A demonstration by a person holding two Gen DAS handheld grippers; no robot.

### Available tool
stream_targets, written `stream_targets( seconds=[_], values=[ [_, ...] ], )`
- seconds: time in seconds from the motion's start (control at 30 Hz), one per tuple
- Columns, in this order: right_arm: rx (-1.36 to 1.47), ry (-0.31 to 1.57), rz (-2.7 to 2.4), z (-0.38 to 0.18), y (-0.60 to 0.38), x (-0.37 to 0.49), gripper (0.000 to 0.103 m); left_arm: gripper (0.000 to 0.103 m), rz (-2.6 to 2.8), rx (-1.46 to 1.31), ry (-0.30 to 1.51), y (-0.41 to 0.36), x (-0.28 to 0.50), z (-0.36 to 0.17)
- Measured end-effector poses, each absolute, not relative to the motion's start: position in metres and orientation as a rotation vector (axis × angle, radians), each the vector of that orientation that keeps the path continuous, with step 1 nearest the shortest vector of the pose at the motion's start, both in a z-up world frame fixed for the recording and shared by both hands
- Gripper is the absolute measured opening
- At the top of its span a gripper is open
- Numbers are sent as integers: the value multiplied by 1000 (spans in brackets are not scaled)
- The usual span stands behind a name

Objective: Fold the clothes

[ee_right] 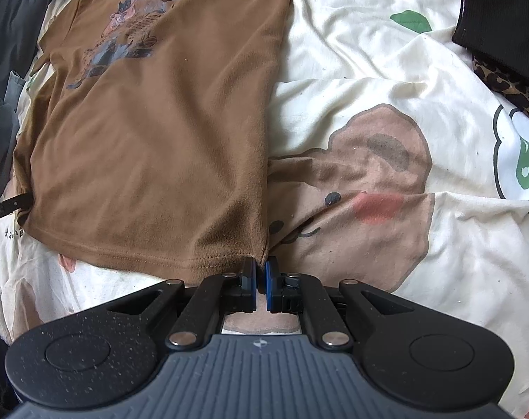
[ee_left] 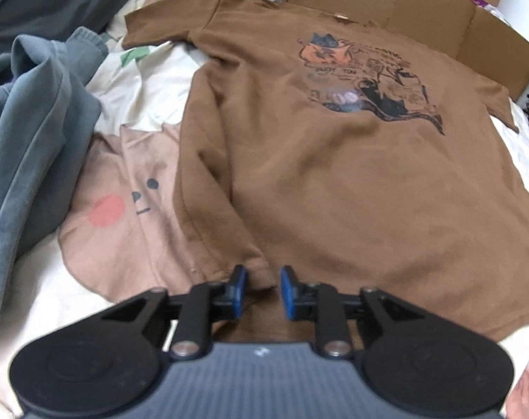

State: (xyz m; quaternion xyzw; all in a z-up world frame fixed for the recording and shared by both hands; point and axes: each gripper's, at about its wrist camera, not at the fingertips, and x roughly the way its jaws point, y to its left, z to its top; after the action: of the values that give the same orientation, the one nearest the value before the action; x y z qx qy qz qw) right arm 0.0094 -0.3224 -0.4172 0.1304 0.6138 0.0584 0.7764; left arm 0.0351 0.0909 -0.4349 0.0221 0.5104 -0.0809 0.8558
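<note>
The left gripper (ee_left: pixel 262 288) fills the near edge of its view, its blue pads (ee_left: pixel 287 291) spread a little apart over the near left hem corner of the shirt (ee_left: pixel 334 181); the cloth lies in the gap between them, and neither pad presses on it. The right gripper (ee_right: pixel 261 281) sits at the near edge of its own view with its pads (ee_right: pixel 272 279) pressed together, pinching the near right hem corner of the shirt (ee_right: pixel 152 139).

The bedsheet (ee_right: pixel 369 70) is the largest thing in view: cream, creased, printed with a tan bear face, a red cheek blot, and green shapes further right. The brown shirt lies spread flat on it, print side up, hem toward the grippers and collar at the far end. Its chest graphic shows dark and orange cartoon figures with lettering. One short sleeve reaches out to the far left in the left view, and the other runs to the right edge.

A blue-grey garment (ee_left: pixel 30 132) is heaped just left of the shirt, touching the sheet. Flattened cardboard (ee_left: pixel 421 7) lies at the far side, beyond the collar. In the right view a black garment (ee_right: pixel 501 10) sits at the far right, with a leopard-print cloth (ee_right: pixel 501 80) just below it

A bare foot (ee_left: pixel 528 396) shows at the near right corner of the left view
</note>
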Motion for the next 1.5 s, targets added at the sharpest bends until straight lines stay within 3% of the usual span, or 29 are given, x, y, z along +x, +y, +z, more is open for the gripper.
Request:
stream_targets(
  seconds=[0.47,0.7,1.27,1.4,1.5],
  values=[
    [303,1322,120,-420,-324,8,3,28,-63,16,999,134,18,-394],
    [305,1324,120,-421,-325,9,3,27,18,-126,1033,161,31,-401],
    [307,1329,116,-424,-325,11,3,28,-13,-132,1122,131,54,-441],
    [306,1328,116,-423,-325,11,3,15,-3,-153,1138,131,56,-441],
    [307,1326,120,-421,-327,11,3,12,-7,-139,1133,130,54,-432]
  ],
)
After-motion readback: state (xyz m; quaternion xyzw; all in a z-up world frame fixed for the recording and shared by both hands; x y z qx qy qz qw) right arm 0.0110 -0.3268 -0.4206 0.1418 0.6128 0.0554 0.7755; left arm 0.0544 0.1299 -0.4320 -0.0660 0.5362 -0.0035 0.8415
